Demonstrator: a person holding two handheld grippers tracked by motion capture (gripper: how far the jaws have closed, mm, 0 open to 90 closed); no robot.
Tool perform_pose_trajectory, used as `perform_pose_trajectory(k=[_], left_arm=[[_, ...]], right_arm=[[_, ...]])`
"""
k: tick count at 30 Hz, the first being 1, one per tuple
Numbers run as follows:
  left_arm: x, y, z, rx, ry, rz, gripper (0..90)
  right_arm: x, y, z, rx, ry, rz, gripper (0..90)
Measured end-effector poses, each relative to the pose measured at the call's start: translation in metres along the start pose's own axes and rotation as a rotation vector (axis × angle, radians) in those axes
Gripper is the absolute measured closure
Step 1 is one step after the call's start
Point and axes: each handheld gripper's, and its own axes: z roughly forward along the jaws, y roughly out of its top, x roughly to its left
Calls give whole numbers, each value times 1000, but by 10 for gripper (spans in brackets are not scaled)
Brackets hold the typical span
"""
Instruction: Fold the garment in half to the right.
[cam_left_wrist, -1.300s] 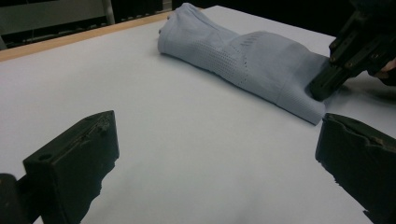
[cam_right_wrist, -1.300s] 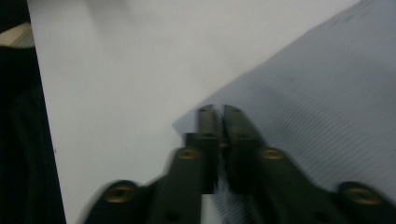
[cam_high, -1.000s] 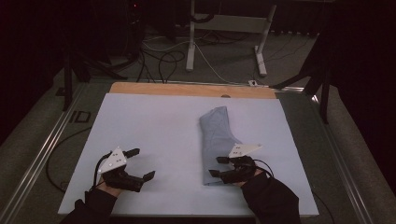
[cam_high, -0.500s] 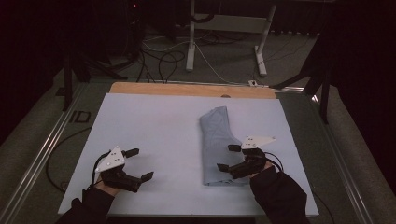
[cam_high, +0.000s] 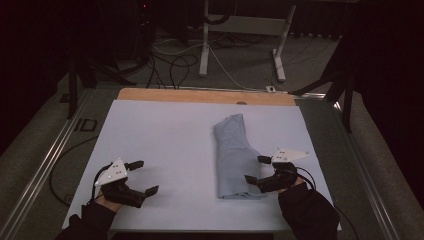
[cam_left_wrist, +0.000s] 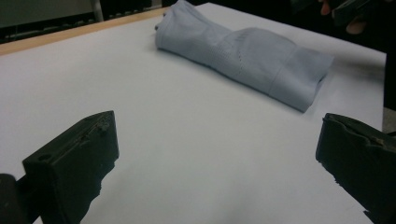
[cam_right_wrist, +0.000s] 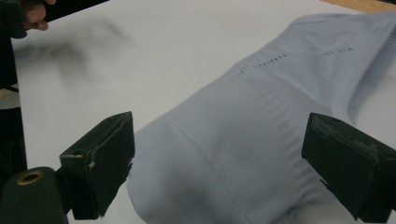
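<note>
A light-blue folded cloth (cam_high: 234, 155) lies lengthwise on the white table sheet (cam_high: 165, 140), right of centre. My right gripper (cam_high: 256, 169) hovers at the cloth's near right edge, and its jaws have just been opening. In the right gripper view the cloth (cam_right_wrist: 261, 102) lies below and ahead of the wide-apart jaws of the right gripper (cam_right_wrist: 219, 140), which press on nothing. My left gripper (cam_high: 145, 176) rests open near the front left of the sheet. The left gripper (cam_left_wrist: 218, 135) points across bare sheet toward the cloth (cam_left_wrist: 247, 60), with nothing between its jaws.
A wooden strip (cam_high: 200, 95) borders the table's far edge. Metal rails (cam_high: 45, 165) run along the left side. Beyond the table, a stand's white legs (cam_high: 240, 45) and several cables lie on the dark floor. Bare sheet spans the middle and left.
My right gripper has moved to the right, off the cloth's near end, and its jaws have spread. The cloth lies still. The left gripper has hardly moved.
</note>
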Motion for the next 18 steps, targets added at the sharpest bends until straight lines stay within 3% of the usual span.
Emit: perform_pose_trajectory(k=[18], left_arm=[[13,-25,-21,8,70,-38,0]], right_arm=[[-7,-49,-20,-6,-106,67,92]])
